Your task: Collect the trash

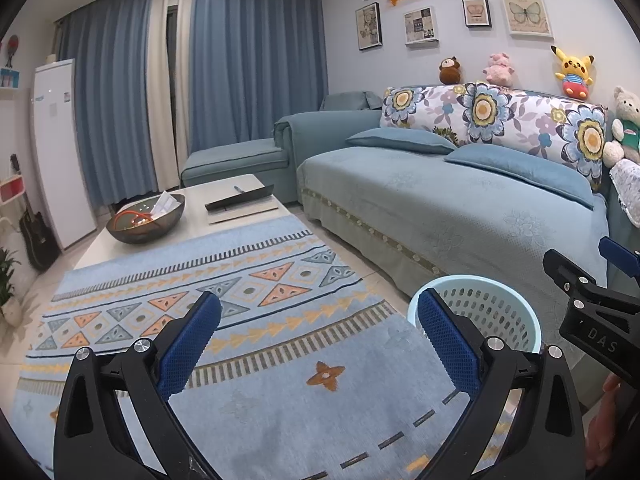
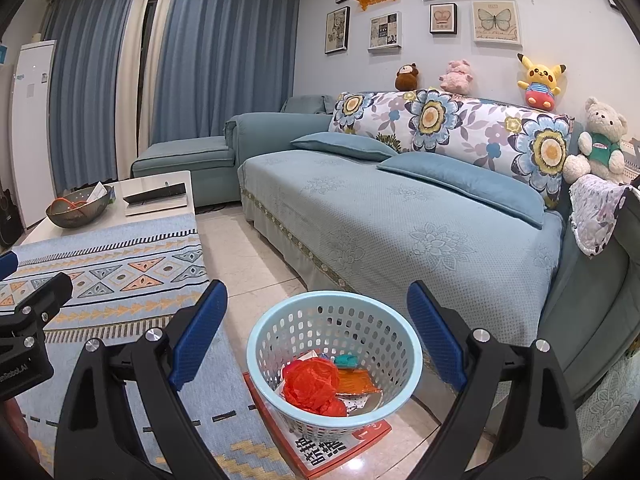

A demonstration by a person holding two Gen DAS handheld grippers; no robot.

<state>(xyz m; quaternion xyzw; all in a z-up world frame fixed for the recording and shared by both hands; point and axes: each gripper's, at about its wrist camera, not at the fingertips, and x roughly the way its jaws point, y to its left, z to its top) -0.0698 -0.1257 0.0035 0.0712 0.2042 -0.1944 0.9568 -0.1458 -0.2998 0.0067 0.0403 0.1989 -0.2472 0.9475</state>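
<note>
Left wrist view
Your left gripper (image 1: 320, 344): jaws spread wide, nothing between the blue pads; it hangs over the patterned rug (image 1: 256, 368).
Basket (image 1: 486, 312): pale blue, perforated, standing at the rug's right edge in front of the sofa (image 1: 460, 216); your right-hand finger hides part of its rim, and you cannot see its contents from here.
Your right gripper (image 1: 592, 304): only its black body shows at the right edge, so this view does not tell you how its jaws stand.
Coffee table (image 1: 192, 216): beyond the rug, bearing a dark bowl (image 1: 146, 220) with a paper and an orange loop in it, and a dark tray (image 1: 240, 196).

Right wrist view
Your right gripper (image 2: 316, 340): jaws wide apart and empty, framing the basket (image 2: 334, 354) just below.
Trash: a crumpled red wrapper (image 2: 312, 384), an orange packet (image 2: 356, 382) and a small teal piece (image 2: 346, 360) lie inside the basket.
Under the basket: a red-and-white printed sheet (image 2: 332, 448) on the tiled floor (image 2: 248, 256).
Your left gripper (image 2: 28, 320): its black body is at the left edge, over the rug.
</note>
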